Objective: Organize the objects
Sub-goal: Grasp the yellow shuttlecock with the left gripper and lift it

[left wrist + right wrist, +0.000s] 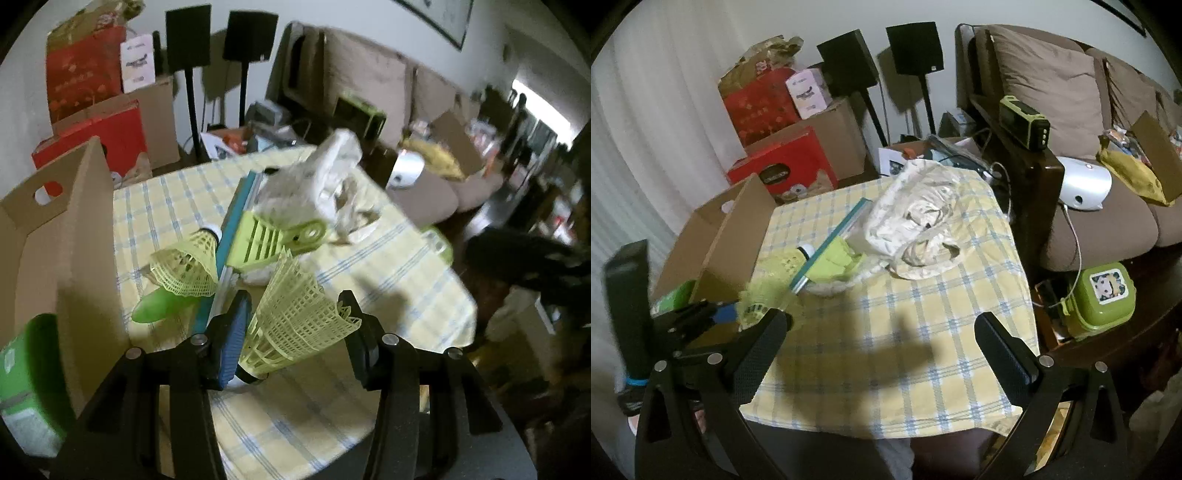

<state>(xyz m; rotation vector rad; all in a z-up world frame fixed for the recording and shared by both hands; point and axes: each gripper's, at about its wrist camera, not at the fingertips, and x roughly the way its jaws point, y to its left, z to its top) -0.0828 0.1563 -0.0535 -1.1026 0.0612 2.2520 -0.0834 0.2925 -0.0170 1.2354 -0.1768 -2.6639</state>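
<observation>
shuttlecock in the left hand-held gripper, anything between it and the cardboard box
Nothing visible blocks the way. The shuttlecock sits between the left hand-held gripper's pads; the cardboard box stands open just to its left, only its near wall to clear.

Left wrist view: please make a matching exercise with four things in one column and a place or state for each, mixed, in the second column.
Things:
1. shuttlecock
2. second shuttlecock
3. cardboard box
4. right claw

Places or states:
A. stands open at the left edge of the table
B. lies on the checked cloth, beside the teal bar
C. open, nothing between its fingers
D. held between the fingers of the left claw

Pairs: 1-D, 2-B, 3-A, 4-C
</observation>
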